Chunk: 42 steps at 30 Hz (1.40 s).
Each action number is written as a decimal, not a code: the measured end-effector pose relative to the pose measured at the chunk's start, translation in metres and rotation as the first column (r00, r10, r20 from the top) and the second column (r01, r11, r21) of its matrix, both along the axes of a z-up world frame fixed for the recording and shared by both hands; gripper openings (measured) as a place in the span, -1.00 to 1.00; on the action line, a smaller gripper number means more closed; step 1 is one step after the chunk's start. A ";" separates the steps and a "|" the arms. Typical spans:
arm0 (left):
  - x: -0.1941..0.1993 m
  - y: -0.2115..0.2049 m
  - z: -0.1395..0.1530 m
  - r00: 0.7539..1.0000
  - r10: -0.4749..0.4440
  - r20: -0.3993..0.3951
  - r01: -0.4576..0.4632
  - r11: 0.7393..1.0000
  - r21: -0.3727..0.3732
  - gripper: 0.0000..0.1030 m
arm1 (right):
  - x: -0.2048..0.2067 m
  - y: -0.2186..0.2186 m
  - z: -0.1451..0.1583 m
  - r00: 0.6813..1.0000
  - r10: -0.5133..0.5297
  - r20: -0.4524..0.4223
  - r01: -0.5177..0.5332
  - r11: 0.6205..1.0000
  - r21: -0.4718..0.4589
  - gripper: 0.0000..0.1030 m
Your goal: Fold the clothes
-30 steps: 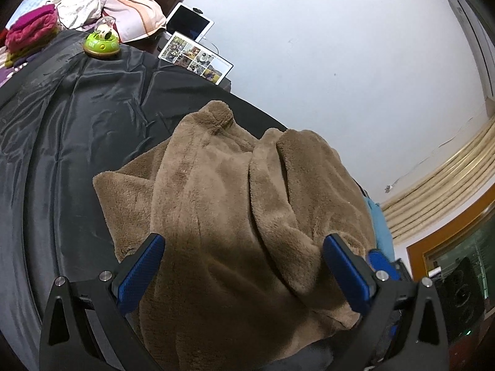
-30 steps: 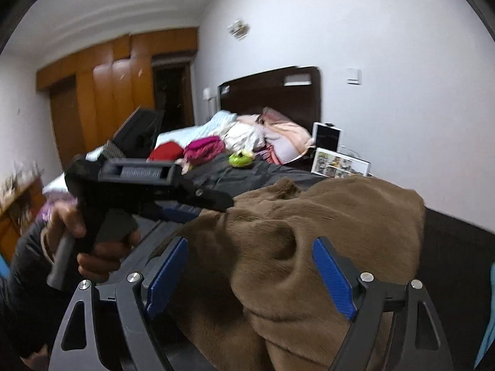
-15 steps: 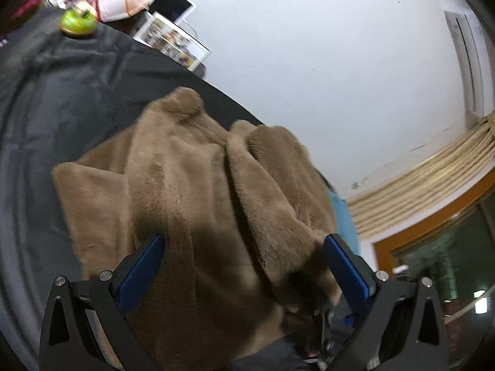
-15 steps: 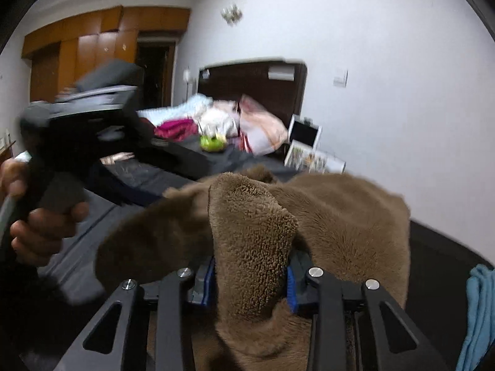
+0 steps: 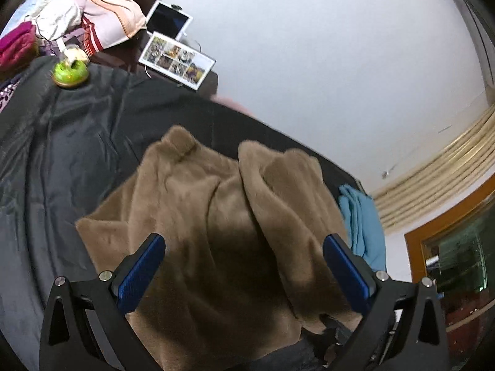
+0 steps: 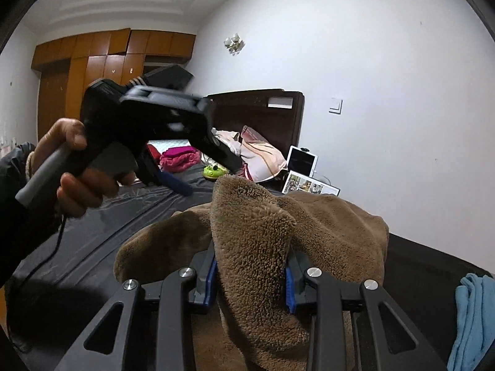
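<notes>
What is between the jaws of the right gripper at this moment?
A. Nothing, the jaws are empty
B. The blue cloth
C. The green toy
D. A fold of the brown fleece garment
D: in the right wrist view, the right gripper has its blue pads pressed on a raised fold of the brown fleece garment.

Two pairs of black tongs with blue pads are counted, the left tongs (image 5: 244,269) and the right tongs (image 6: 251,273), along with one fluffy brown fleece garment (image 5: 216,235) and one folded teal cloth (image 5: 360,219). One white-framed tablet (image 5: 169,20), one sheet of printed photos (image 5: 177,59) and one round green toy (image 5: 70,72) are also counted.
</notes>
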State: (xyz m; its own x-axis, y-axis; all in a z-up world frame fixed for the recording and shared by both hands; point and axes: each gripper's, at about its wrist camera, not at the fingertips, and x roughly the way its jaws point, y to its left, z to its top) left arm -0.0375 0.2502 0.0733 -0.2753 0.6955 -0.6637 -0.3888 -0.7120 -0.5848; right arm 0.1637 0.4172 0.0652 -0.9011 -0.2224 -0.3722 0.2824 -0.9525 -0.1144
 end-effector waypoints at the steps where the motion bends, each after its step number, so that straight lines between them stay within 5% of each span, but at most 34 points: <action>1: 0.000 0.004 -0.002 1.000 -0.019 0.020 0.019 1.000 0.012 0.99 | -0.001 0.000 -0.001 1.000 0.006 0.000 -0.006 1.000 -0.002 -0.33; 8: -0.006 0.055 -0.024 0.974 -0.174 0.144 0.168 0.985 0.048 0.99 | 0.002 -0.007 -0.003 1.000 0.025 -0.012 -0.024 0.999 0.030 -0.32; 18: -0.033 0.112 -0.045 0.936 -0.254 0.242 0.246 0.967 0.065 0.95 | 0.001 -0.009 -0.004 0.999 0.040 -0.012 -0.040 0.999 0.032 -0.33; 23: -0.044 0.118 -0.057 0.930 -0.252 0.268 0.254 0.967 0.029 -0.24 | 0.002 -0.013 -0.007 0.999 0.045 -0.015 -0.044 0.998 0.050 -0.33; 27: -0.045 0.114 -0.049 0.944 -0.239 0.228 0.238 0.971 0.029 -0.48 | 0.001 -0.016 -0.007 0.999 0.047 -0.013 -0.046 0.997 0.055 -0.33; 37: -0.046 0.070 0.020 0.979 -0.204 0.015 0.203 0.978 0.042 -0.51 | 0.006 -0.042 0.027 0.991 0.108 -0.076 -0.100 0.989 0.108 -0.32; 42: -0.051 0.010 0.006 0.990 -0.144 0.004 0.144 0.987 0.067 -0.51 | -0.006 -0.083 0.021 0.982 0.183 -0.043 -0.175 0.972 0.160 -0.32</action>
State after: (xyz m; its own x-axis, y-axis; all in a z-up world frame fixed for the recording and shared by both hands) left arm -0.0887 0.2604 0.0792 -0.1639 0.7698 -0.6169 -0.4792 -0.6087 -0.6323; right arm 0.1580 0.3343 0.0860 -0.8725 -0.3258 -0.3642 0.4355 -0.8565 -0.2771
